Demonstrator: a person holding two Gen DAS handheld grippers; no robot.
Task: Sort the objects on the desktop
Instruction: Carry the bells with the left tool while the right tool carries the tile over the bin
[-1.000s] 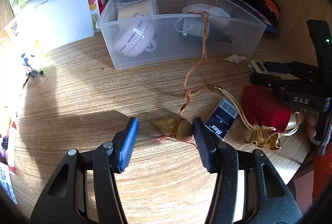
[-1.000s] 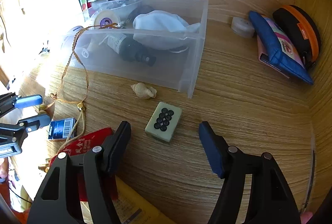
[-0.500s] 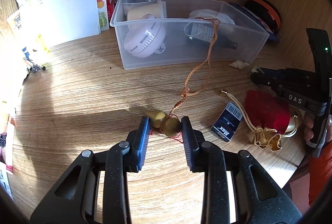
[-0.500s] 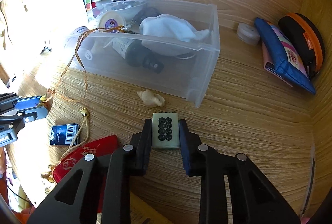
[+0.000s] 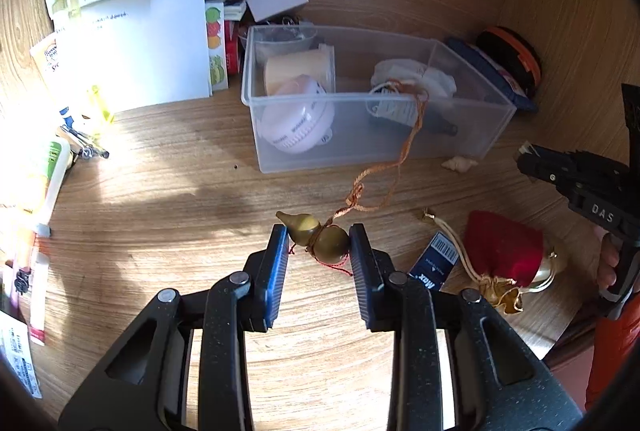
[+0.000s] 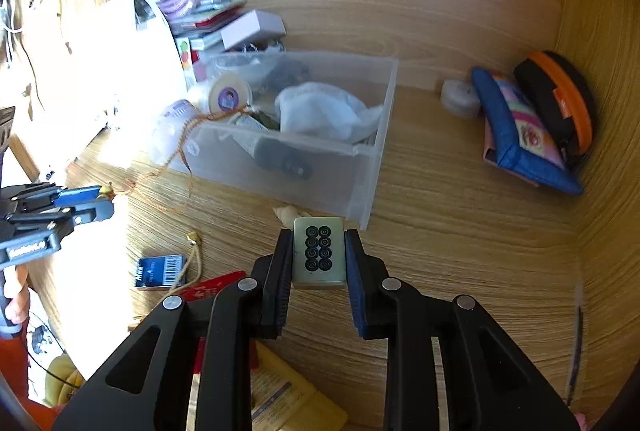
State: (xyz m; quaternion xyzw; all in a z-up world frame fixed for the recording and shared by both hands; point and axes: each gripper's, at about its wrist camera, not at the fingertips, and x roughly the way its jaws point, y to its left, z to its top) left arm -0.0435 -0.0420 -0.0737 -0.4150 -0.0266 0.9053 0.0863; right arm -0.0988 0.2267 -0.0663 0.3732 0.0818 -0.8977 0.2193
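Both claws grip loads: left gripper (image 5: 319, 241) the gourd (image 5: 320, 236), right gripper (image 6: 319, 255) the tile (image 6: 319, 253); the bin (image 6: 372, 151) lies at twelve o'clock.

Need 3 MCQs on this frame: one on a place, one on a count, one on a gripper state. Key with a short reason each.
1. Where does the braided orange cord of the brown gourd charm lead?
A. over the wall of the clear plastic bin
B. under the red pouch
C. round a pen

2. How many black rings are on the pale green mahjong tile?
A. four
B. six
C. eight

3. What state is the right gripper in?
A. wide open
B. shut on the tile
C. out of view

Key: 1 A, the cord drapes over the bin's front wall; 2 C, two columns of four; 3 B, both pads press the tile's sides.
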